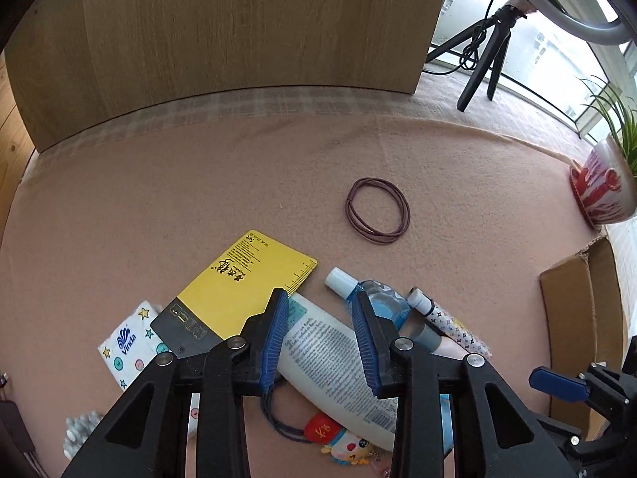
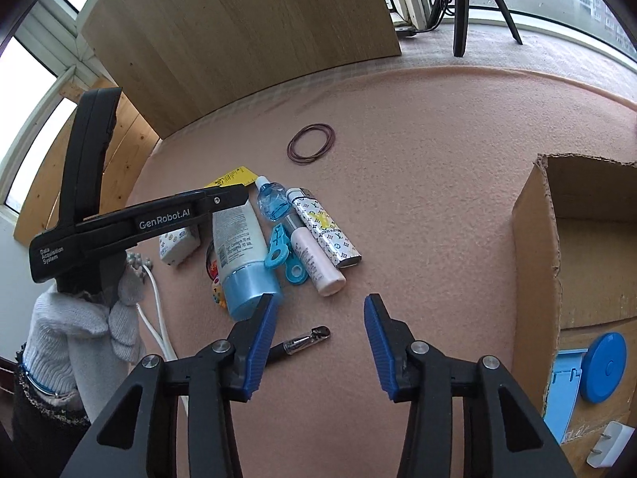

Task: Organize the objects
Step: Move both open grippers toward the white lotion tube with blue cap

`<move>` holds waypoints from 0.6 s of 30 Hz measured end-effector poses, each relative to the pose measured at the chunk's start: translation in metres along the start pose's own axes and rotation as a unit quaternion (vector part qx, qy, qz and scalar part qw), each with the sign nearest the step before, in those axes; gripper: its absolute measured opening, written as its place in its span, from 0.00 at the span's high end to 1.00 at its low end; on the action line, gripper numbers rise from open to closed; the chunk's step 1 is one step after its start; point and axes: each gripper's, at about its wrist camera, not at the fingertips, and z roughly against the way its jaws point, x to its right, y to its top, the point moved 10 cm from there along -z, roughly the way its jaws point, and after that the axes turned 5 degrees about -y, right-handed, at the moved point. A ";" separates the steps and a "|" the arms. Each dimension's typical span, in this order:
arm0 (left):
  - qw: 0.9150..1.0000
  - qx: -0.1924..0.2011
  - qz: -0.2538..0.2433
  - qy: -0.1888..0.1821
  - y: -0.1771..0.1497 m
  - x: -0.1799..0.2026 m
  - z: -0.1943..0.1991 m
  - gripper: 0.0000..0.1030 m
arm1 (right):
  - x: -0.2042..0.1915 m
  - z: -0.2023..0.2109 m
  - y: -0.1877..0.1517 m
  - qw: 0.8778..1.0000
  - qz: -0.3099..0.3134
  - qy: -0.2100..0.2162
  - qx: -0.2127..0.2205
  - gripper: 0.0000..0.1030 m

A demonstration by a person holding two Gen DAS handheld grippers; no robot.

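Note:
A pile of small items lies on the pink cloth. My left gripper point(image 1: 320, 296) points down over a white lotion tube point(image 1: 322, 350). Its blue pads flank the tube's crimped end, partly closed and not clearly pressing. The tube rests flat. Beside it are a yellow card point(image 1: 247, 279), a blue bottle point(image 1: 382, 302) and a patterned tube point(image 1: 458, 326). My right gripper point(image 2: 318, 300) hangs open with nothing between its pads. It is just short of a pink tube point(image 2: 314, 263), and a black pen point(image 2: 302, 342) lies by its left finger.
An open cardboard box point(image 2: 533, 259) at the right holds a blue round case point(image 2: 603, 366). Brown hair ties point(image 1: 377, 211) lie further back. A tissue pack point(image 1: 127, 346), blue clips point(image 2: 278, 247), a plant pot point(image 1: 601, 187), a wooden board point(image 1: 239, 47) and a tripod point(image 1: 489, 51) surround the pile.

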 end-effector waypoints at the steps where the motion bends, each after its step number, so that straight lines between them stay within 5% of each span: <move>1: 1.000 -0.001 -0.004 0.005 0.001 0.000 -0.003 0.65 | 0.001 0.000 0.000 1.000 -0.001 0.000 0.000 0.60; 6: 0.999 -0.001 -0.029 0.014 0.004 0.004 -0.011 0.65 | 0.005 0.001 -0.001 1.000 -0.008 0.001 -0.001 0.60; 18: 0.997 -0.003 -0.059 -0.045 -0.041 0.038 -0.007 0.66 | 0.010 0.009 -0.007 1.000 -0.016 0.007 -0.002 0.60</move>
